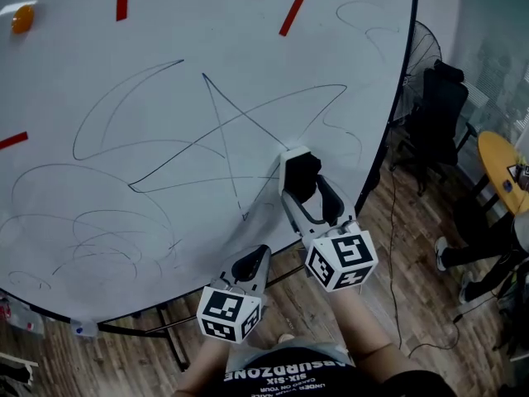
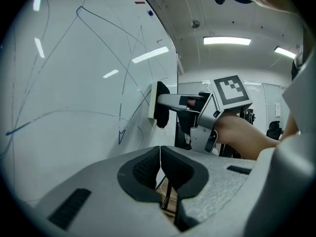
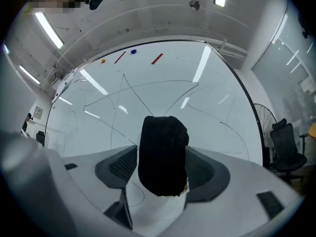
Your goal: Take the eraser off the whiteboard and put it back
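**Fingers (image 3: 117,166) of the right gripper (image 1: 302,172) stand wide about the eraser (image 3: 163,154) on the whiteboard (image 1: 165,73)**

We hold the right gripper almost level and square to the whiteboard, so that its two jaws flank the eraser from either side. A sliver of white surface shows between the eraser and the left-hand pad. The other pad looks to be at most brushing it, so we read the jaws as spread, not pinching. From the left gripper view, the eraser's pale flat slab lies flush against the whiteboard. Its dark, fuzzy, round-cornered block stands out toward the gripper. It seems to cling there unaided, probably by a magnet, which would explain why it needs no grip. By our judgement the putting-back is all but finished. What remains is to draw the gripper straight off the whiteboard without dragging the felt sideways.

We keep the left gripper (image 2: 160,163) low, just under the whiteboard's bottom edge and out of the way. Its ribbed dark pads (image 2: 143,171) are pressed together with nothing between them.

The whiteboard itself is smooth and glossy and mirrors the ceiling lights in streaks. Thin pen lines (image 1: 223,122) loop and cross over it, and the eraser sits among them near the lower right. Flat red strips (image 1: 294,8) stick to the whiteboard higher up.
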### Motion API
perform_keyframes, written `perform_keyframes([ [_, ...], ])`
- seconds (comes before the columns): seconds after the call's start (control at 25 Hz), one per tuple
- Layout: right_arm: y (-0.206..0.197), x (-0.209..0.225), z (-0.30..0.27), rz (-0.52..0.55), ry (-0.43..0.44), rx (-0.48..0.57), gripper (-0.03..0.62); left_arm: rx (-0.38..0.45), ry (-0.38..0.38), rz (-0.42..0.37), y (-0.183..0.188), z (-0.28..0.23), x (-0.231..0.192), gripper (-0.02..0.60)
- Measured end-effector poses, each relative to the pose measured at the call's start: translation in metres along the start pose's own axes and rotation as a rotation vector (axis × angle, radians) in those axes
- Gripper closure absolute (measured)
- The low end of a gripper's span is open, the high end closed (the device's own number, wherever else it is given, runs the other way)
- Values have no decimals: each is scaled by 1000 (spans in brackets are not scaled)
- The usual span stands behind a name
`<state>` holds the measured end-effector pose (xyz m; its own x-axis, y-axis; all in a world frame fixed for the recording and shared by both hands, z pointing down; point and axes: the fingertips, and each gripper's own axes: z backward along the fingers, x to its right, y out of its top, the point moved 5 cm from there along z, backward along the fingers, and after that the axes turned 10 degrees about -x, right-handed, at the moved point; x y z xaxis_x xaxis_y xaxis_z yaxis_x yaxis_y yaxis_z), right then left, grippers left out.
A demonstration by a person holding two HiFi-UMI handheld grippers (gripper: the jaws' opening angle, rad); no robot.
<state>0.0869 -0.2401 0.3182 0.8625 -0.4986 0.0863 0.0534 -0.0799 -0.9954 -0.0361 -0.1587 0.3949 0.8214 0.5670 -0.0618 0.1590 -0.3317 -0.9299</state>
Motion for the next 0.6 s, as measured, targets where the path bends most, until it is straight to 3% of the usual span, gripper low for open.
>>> perform_keyframes([
  [0.6,-2,-2,-24,50,-4,-8,316,-26,18,19,-10,-3,-2,571],
])
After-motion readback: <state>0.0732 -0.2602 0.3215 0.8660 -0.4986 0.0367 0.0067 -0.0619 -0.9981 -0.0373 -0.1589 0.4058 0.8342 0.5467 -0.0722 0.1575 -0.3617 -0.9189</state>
